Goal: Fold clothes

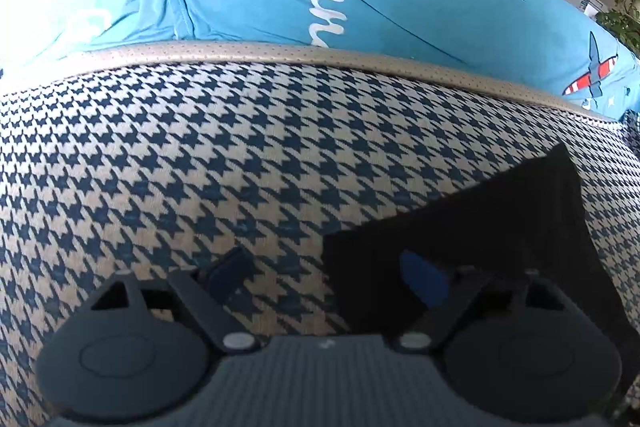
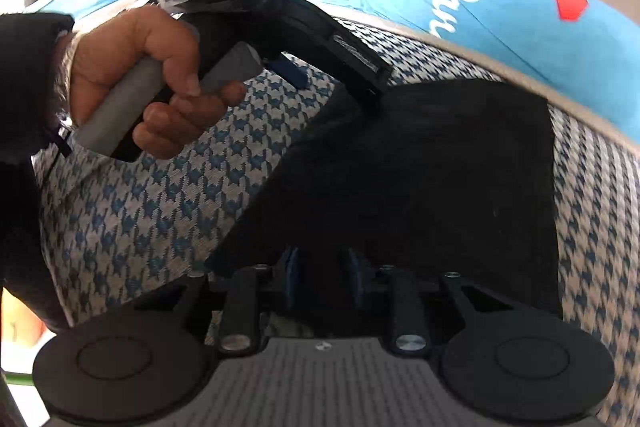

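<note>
Black folded cloth garment (image 2: 420, 187), flat on houndstooth-patterned surface (image 1: 200, 155), long axis diagonal; left tool (image 1: 326, 271) wide astride its corner; right tool (image 2: 322, 281) narrow over near edge, grip unclear.

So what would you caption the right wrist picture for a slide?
Right gripper over a black garment on houndstooth upholstery; a hand holds the left gripper nearby.

Mostly cloth here, all matt

Black matt cloth garment (image 2: 420, 163) on woven houndstooth fabric cover (image 1: 200, 155); smooth blue printed cotton sheet (image 1: 400, 7) behind.
</note>
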`<state>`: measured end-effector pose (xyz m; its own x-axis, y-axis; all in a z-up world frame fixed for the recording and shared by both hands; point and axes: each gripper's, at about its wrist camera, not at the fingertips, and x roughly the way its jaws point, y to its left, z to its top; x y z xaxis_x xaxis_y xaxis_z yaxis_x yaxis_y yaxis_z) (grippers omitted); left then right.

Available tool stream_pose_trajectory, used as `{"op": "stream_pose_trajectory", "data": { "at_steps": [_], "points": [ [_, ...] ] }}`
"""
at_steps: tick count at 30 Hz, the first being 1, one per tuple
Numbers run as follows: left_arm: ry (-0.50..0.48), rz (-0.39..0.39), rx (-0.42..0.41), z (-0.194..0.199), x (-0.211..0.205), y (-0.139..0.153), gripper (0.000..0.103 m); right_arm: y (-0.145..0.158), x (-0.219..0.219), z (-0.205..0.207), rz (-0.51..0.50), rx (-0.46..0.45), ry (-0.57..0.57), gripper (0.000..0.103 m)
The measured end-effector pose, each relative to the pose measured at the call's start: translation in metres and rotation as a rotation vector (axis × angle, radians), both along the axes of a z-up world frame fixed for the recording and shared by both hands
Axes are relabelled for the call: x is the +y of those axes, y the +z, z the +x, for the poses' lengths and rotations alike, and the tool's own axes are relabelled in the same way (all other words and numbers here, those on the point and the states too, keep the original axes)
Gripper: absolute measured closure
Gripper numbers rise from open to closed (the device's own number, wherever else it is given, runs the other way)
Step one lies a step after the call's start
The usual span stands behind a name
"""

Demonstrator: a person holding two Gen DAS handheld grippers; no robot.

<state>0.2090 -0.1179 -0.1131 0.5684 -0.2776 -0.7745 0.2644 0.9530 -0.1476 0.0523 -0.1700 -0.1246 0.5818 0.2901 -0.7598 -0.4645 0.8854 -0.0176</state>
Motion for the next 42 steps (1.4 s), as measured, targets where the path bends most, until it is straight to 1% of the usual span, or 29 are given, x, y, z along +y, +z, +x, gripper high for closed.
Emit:
{"op": "stream_pose_trajectory", "data": {
  "at_steps": [4,6,9,12,14,17,19,21,22,23,25,26,27,28,30,32,33,37,42],
  "points": [
    [0.020,-0.011,0.001,0.003,0.007,0.004,0.025,0.003,0.005,-0.011,-0.037,-0.020,-0.022,0.077],
    [0.027,-0.023,0.011,0.001,0.011,0.008,0.028,0.007,0.007,-0.016,-0.030,-0.037,-0.039,0.077],
    [0.038,-0.056,0.039,0.005,0.019,0.011,0.029,0.015,0.010,-0.024,0.016,-0.074,-0.051,0.077],
    [0.024,-0.107,0.079,0.008,0.024,0.012,0.029,0.021,0.017,-0.032,0.069,-0.109,-0.033,0.077],
    [0.005,-0.118,0.096,0.006,0.026,0.013,0.027,0.021,0.027,-0.033,0.067,-0.117,-0.014,0.076],
    [-0.027,-0.124,0.106,0.003,0.026,0.014,0.024,0.014,0.041,-0.033,0.045,-0.107,0.003,0.073],
    [-0.046,-0.129,0.116,0.002,0.026,0.014,0.024,0.008,0.050,-0.032,-0.004,-0.110,0.004,0.070],
    [-0.061,-0.151,0.135,0.004,0.026,0.012,0.023,0.002,0.056,-0.031,-0.076,-0.132,-0.006,0.069],
    [-0.068,-0.163,0.146,0.005,0.026,0.011,0.023,-0.001,0.057,-0.031,-0.092,-0.130,-0.009,0.069],
    [-0.073,-0.170,0.152,0.005,0.026,0.010,0.021,-0.003,0.058,-0.031,-0.106,-0.127,-0.012,0.069],
    [-0.083,-0.179,0.156,0.005,0.024,0.010,0.020,-0.005,0.056,-0.031,-0.099,-0.122,-0.023,0.070],
    [-0.087,-0.181,0.156,0.005,0.024,0.010,0.020,-0.005,0.055,-0.031,-0.092,-0.121,-0.028,0.072],
    [-0.093,-0.186,0.157,0.005,0.023,0.009,0.020,-0.005,0.054,-0.031,-0.085,-0.120,-0.032,0.076],
    [-0.099,-0.191,0.158,0.004,0.023,0.009,0.020,-0.004,0.052,-0.031,-0.073,-0.118,-0.038,0.079],
    [-0.122,-0.196,0.158,0.001,0.022,0.009,0.020,-0.001,0.047,-0.030,-0.048,-0.112,-0.060,0.091],
    [-0.145,-0.194,0.152,-0.001,0.020,0.009,0.019,0.002,0.041,-0.028,-0.013,-0.104,-0.089,0.094],
    [-0.156,-0.195,0.148,-0.003,0.020,0.009,0.019,0.003,0.038,-0.027,0.009,-0.096,-0.104,0.095],
    [-0.166,-0.248,0.160,-0.002,0.020,0.007,0.019,0.008,0.029,-0.025,0.072,-0.075,-0.142,0.095],
    [-0.145,-0.301,0.171,0.004,0.022,0.005,0.019,0.013,0.024,-0.026,0.096,-0.083,-0.156,0.095]
  ]
}}
